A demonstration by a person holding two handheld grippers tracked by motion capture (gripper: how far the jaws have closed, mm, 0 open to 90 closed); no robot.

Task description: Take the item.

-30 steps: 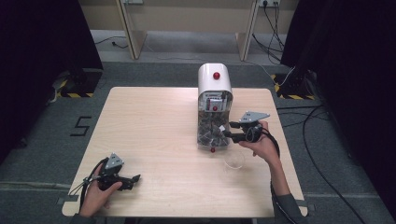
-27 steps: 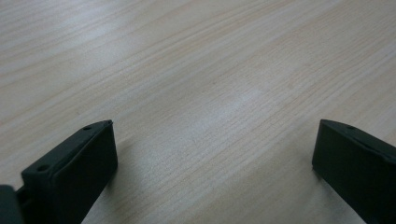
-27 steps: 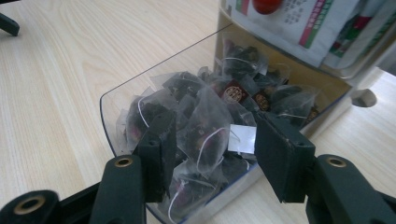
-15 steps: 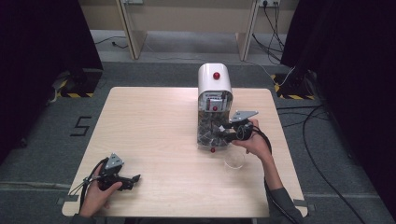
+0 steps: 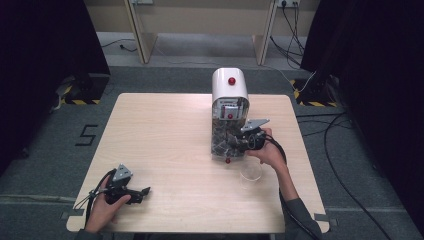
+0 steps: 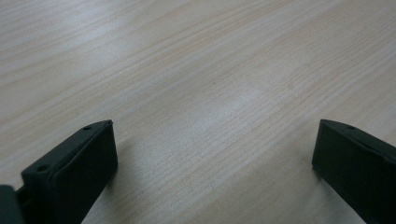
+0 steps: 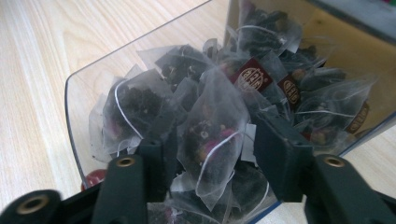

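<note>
A white dispenser [image 5: 230, 92] with a red button stands at the middle back of the table, and its clear front bin [image 7: 84, 93] is heaped with pyramid tea bags. My right gripper [image 5: 236, 142] reaches into that bin from the right. In the right gripper view my right gripper [image 7: 215, 133] stands open, its jaws flanking one tea bag [image 7: 212, 114] that holds dark leaves and pink bits; the bag looks unsqueezed. My left gripper [image 5: 144, 191] lies on the table at the front left, and in its own view my left gripper [image 6: 215, 126] is wide open over bare wood.
A clear glass cup [image 5: 250, 171] stands on the wooden table [image 5: 165, 135] just in front of my right hand. A small red knob [image 5: 228, 160] sits at the bin's foot. Cables trail on the floor at the right.
My right hand has moved left and slightly down, bringing its gripper from beside the dispenser into the bin of tea bags. The left gripper has stayed put.
</note>
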